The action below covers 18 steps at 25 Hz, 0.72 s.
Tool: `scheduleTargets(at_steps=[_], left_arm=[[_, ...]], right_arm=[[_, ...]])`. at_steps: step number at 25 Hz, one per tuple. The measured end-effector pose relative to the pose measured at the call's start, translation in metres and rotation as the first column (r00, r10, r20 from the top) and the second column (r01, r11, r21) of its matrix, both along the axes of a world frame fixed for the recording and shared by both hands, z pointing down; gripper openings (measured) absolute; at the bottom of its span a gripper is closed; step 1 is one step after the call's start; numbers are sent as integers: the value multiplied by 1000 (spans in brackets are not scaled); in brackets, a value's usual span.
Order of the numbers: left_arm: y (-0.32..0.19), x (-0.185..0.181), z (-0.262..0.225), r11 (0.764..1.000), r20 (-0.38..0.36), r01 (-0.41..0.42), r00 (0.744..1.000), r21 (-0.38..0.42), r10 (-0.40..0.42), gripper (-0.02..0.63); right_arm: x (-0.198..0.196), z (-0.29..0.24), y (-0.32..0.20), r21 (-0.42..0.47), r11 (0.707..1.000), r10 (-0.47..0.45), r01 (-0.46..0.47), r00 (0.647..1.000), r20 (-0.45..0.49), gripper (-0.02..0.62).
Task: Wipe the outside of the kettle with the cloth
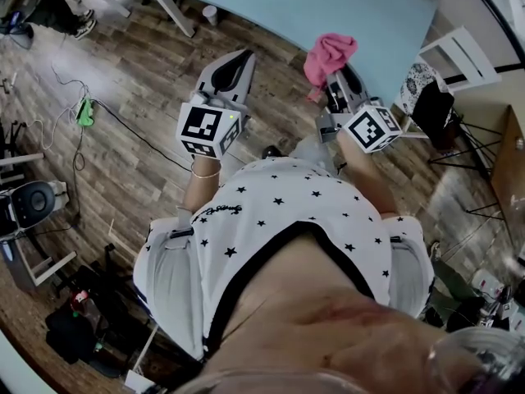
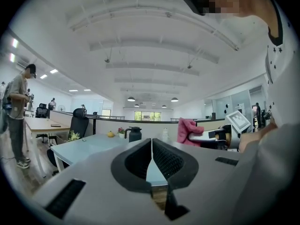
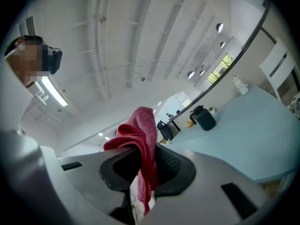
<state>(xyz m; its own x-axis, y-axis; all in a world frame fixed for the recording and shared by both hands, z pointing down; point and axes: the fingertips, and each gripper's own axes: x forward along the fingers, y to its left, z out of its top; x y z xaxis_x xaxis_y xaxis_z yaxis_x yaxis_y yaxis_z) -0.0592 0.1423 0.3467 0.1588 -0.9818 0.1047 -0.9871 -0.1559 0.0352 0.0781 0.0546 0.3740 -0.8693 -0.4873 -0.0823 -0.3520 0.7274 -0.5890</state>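
Checking in from the remote station: both grippers are up in front of the person's chest over the wood floor (image 1: 123,97), just short of the near edge of the pale blue table (image 1: 328,6); the left gripper (image 1: 244,56) is pinched fully together, and in its own view the two ribbed pads (image 2: 165,159) meet at the tips with nothing between them, so the left gripper (image 2: 151,146) has nothing in it; the right gripper (image 1: 338,80) is clamped on the pink cloth (image 1: 330,54), which bunches up above the jaws in the head view and hides their tips; in the right gripper view the cloth (image 3: 143,135) is squeezed between the pads, one fold humped over the top and a tail hanging down through the gap, so the right gripper (image 3: 147,168) has a firm bite on it; the kettle doesn't show in the head view at all, but the left gripper view has the dark kettle (image 2: 134,134) standing upright at the far side of the table (image 2: 93,146), with a small yellow thing (image 2: 110,134) to its left and the cloth (image 2: 187,130) off to the right in the other gripper (image 2: 213,135); the right gripper view shows the same kettle (image 3: 203,117) far across the table (image 3: 253,139), well apart from the cloth, nothing touching it; a person (image 2: 16,116) stands at the far left by another desk; can't tell what the yellow thing is, too small.
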Motion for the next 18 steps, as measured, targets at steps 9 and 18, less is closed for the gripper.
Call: scheduleTargets(at_steps=[9, 18], left_arm=[[-29, -28, 3, 1000, -10, 23, 1000, -5, -23, 34], [-96, -64, 2, 1000, 17, 16, 1000, -15, -16, 34]], right_arm=[[-18, 2, -41, -4, 1000, 15, -15, 1000, -27, 67], [-62, 2, -110, -11, 1000, 17, -16, 1000, 7, 67]])
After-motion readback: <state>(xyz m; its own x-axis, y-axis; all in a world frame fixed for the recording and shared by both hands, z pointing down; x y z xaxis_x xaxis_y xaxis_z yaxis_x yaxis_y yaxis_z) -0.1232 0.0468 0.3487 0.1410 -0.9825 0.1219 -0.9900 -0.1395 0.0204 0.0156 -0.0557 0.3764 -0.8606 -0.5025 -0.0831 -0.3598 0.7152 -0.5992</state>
